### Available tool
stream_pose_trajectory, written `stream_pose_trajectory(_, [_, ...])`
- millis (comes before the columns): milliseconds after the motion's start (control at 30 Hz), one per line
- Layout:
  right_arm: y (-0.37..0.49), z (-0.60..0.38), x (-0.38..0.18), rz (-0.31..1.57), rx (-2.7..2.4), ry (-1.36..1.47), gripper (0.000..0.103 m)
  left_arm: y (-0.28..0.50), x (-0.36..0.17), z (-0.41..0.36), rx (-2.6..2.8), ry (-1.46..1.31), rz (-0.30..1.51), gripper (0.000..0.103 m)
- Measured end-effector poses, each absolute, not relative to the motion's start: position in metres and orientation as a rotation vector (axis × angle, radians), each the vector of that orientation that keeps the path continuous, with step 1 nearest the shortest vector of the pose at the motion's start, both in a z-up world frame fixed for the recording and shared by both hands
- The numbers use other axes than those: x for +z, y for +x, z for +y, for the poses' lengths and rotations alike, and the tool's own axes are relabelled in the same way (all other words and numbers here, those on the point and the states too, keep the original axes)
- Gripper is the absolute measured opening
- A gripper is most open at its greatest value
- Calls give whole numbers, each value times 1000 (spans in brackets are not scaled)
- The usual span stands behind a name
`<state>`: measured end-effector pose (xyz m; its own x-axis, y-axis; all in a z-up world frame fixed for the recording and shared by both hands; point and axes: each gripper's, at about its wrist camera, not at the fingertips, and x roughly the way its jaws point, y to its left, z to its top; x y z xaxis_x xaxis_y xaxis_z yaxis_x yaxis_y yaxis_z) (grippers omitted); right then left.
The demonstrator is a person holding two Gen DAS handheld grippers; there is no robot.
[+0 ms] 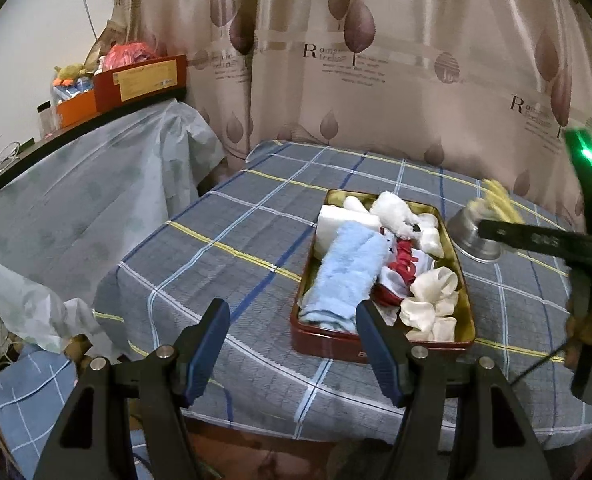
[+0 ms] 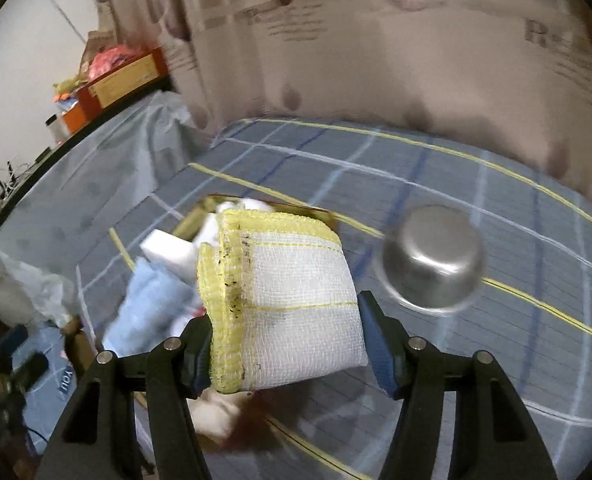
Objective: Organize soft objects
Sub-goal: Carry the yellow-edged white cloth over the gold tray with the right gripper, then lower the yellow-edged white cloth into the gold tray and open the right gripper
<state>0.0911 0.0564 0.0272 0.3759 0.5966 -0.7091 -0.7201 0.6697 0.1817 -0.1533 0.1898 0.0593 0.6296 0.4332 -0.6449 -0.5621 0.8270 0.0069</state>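
Cloth fills our right hand-held gripper (image 2: 288,346): a folded white mesh cloth (image 2: 296,300) with yellow edging is pinched between its pads, above the tin tray (image 1: 466,312) and the plaid-covered counter (image 1: 224,248). Our left hand-held gripper (image 1: 292,346) stands spread with nothing between its pads, at the counter's near edge beside the tray. In the tray we see a blue towel (image 1: 346,276), a white plush toy (image 1: 396,212) and other soft pieces. An upturned steel bowl (image 2: 436,260) sits just beside the tray, toward the counter's far right.
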Motion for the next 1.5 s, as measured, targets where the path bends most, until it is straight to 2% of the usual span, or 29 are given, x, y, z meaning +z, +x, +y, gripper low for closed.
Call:
stream_pose_trajectory(567, [79,128,-16,853,874,-294,59,-148,44,213,584,-278,755,67])
stream_pose_trajectory(933, [69,132,-15,803,864,-348,63,-146,41,216,594,-291,779,67])
stream_pose_trajectory(1067, [65,130,-11,777,858,-354,67,-146,38,218,596,-301,793,67])
stream_pose_trajectory(1200, [58,124,-1,725,871,-331,80,-145,37,219,597,-291,796,67])
stream_pose_trajectory(1500, [50,102,22,668,894,-236,83,-145,37,219,604,-284,796,67])
